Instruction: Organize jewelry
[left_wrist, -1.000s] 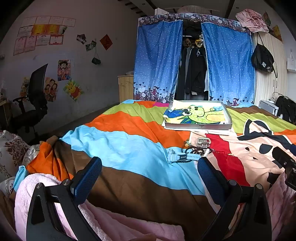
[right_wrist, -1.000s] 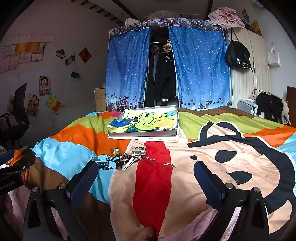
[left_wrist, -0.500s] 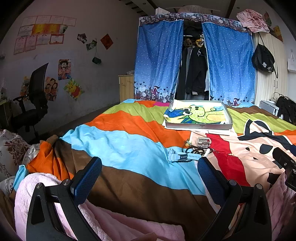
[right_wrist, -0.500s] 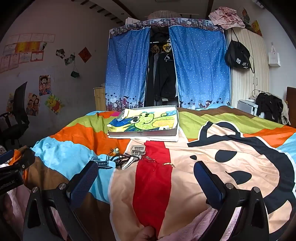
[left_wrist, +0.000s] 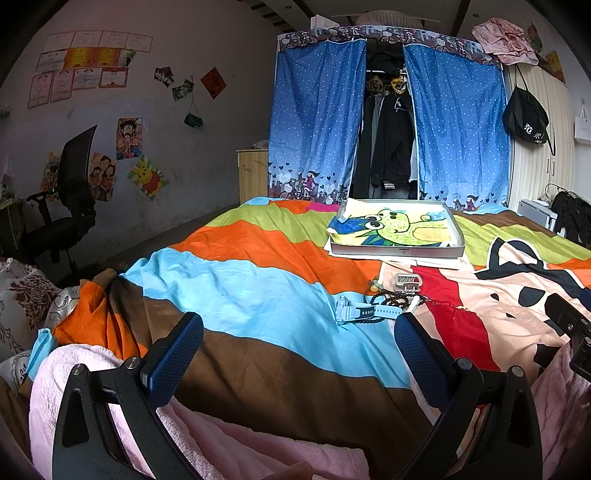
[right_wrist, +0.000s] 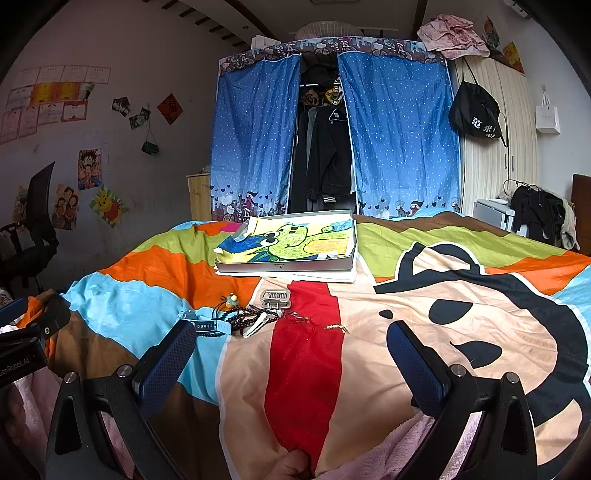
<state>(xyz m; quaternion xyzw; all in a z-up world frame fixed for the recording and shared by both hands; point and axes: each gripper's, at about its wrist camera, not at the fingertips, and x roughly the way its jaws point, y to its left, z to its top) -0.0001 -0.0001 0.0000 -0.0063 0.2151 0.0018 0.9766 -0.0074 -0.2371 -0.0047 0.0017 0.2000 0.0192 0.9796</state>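
A small pile of jewelry lies on the striped bedspread: a light-blue watch, a dark bead bracelet, a silver hair clip, a green-and-orange charm and a thin gold chain. Behind it sits a grey tray lined with a cartoon drawing. My left gripper is open, low over the bed, short of the pile. My right gripper is open too, with nothing between its fingers; the pile lies ahead, slightly left.
A pink fleece sleeve shows under the left gripper. The other gripper's body appears at the left edge of the right wrist view. A black office chair stands left of the bed, a blue-curtained wardrobe beyond it.
Both views have shifted very slightly; the grippers stay open and the jewelry has not moved.
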